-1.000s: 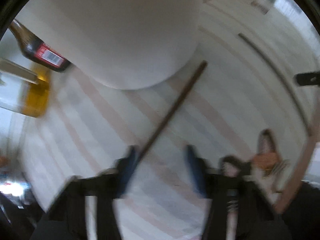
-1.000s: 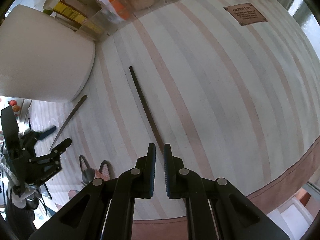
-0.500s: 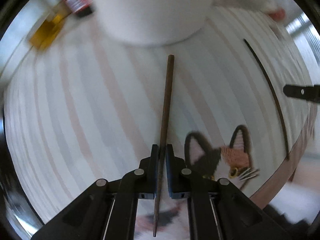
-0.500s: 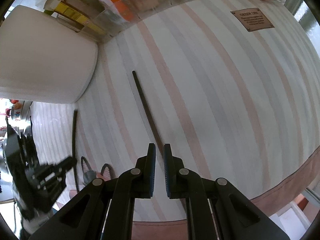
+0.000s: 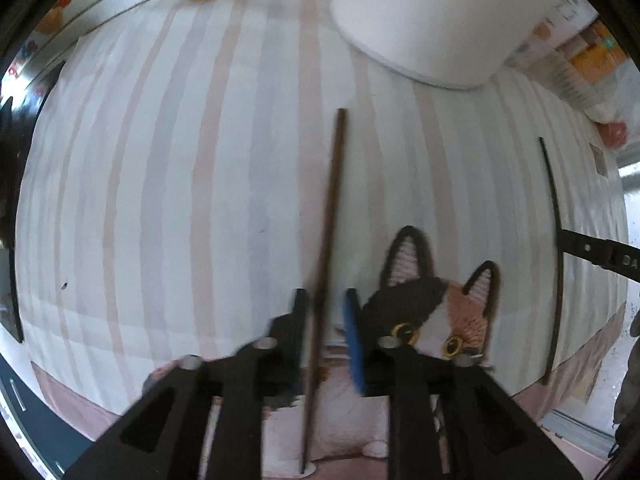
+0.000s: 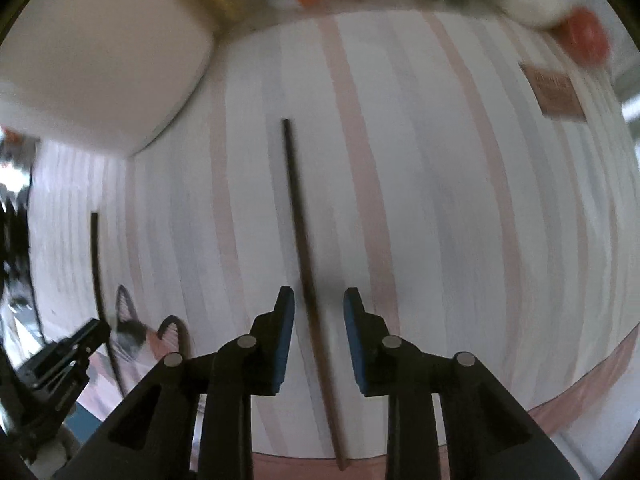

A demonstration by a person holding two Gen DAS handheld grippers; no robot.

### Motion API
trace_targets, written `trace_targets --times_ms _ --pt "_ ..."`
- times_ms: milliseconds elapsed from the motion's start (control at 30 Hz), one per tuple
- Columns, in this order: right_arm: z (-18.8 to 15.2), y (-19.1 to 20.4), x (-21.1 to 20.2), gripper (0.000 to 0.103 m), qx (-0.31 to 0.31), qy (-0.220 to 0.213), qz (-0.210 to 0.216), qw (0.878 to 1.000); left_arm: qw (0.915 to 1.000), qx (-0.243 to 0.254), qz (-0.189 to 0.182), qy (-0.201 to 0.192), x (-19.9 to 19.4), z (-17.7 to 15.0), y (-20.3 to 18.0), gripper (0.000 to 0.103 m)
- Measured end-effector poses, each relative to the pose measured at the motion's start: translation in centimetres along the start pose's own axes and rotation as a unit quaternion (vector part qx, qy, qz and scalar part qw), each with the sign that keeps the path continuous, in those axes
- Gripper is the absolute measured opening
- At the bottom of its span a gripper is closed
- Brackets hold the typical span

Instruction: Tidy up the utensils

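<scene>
The left claw (image 5: 326, 312), clamped half a second ago on the thin dark brown wooden chopstick (image 5: 330, 216), has spread apart around it. The right claw (image 6: 319, 312), shut before, has opened astride the second dark chopstick (image 6: 306, 260).

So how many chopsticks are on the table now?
2. One chopstick lies between the fingers of the open left tool, beside the cat patch. The other lies between the fingers of the open right tool. More may be hidden inside the white container.
</scene>
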State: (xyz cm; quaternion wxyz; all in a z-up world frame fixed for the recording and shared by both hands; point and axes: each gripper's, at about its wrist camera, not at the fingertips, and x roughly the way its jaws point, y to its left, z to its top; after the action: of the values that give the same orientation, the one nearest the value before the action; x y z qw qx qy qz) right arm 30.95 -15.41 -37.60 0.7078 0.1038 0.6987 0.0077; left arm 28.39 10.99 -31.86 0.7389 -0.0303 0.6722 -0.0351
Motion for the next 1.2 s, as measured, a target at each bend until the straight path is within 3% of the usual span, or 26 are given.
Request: trace_targets --times_ms 33,100,133,200,233,300,433,667,767,800,867,933,1000,1200 --pt "0.0 0.6 0.1 0.031 -0.012 0.000 -0.009 1.000 1.0000 0.001 -0.009 -0.002 -0.2 -0.4 -0.9 0.049" --pt "-0.3 1.8 0.3 0.032 -0.038 -0.002 -0.033 0.999 0.9996 0.021 -0.017 -0.007 0.2 -0.8 -2.6 0.072" --pt "-0.5 2.3 0.4 0.032 -0.050 -0.003 -0.042 0.998 0.9995 0.028 -0.006 -0.011 -0.5 -0.6 -4.4 0.076" --pt "-0.9 2.9 0.5 0.028 -0.062 -0.003 -0.041 0.997 0.9986 0.036 0.028 -0.028 -0.3 -1.1 -5.5 0.077" --pt "-1.1 3.0 0.5 0.017 -0.064 -0.002 -0.040 0.997 0.9977 0.040 0.041 -0.037 -0.1 -1.5 -6.1 0.080" --pt "-1.5 2.9 0.6 0.008 -0.065 0.002 -0.037 0.997 0.9976 0.026 0.038 -0.052 0.1 -2.0 -7.0 0.086" --pt "-2.8 1.4 0.4 0.006 -0.063 0.012 -0.030 0.997 0.9975 0.016 0.042 -0.054 0.4 -2.0 -7.9 0.103" --pt "-4.2 -1.3 0.1 0.006 -0.049 0.018 -0.021 0.998 0.9969 0.011 0.041 -0.067 1.5 -2.0 -9.7 0.103" --pt "-4.1 -1.4 0.1 0.006 -0.044 0.017 -0.017 0.999 0.9974 0.019 0.041 -0.056 1.2 -1.8 -9.7 0.103" --pt "-4.0 -1.4 0.0 0.006 -0.043 0.014 -0.018 0.999 0.9976 0.020 0.041 -0.053 1.0 -1.3 -9.5 0.098" --pt "-3.7 -1.4 0.0 0.006 -0.036 0.010 -0.016 0.999 0.9974 0.021 0.041 -0.055 0.2 -0.8 -9.9 0.074" --pt "-3.8 -1.1 0.0 0.006 -0.029 0.009 -0.016 0.999 0.9979 0.015 0.038 -0.050 -0.4 -0.2 -10.1 0.027" --pt "-4.1 -1.0 0.0 0.006 -0.022 0.009 -0.011 1.000 0.9991 -0.011 0.019 -0.035 -0.5 0.6 -9.6 0.008" --pt "-2.8 -2.2 -0.4 0.006 0.012 0.020 0.021 1.000 0.9951 -0.092 -0.038 -0.002 -0.4 1.7 -7.3 0.007"
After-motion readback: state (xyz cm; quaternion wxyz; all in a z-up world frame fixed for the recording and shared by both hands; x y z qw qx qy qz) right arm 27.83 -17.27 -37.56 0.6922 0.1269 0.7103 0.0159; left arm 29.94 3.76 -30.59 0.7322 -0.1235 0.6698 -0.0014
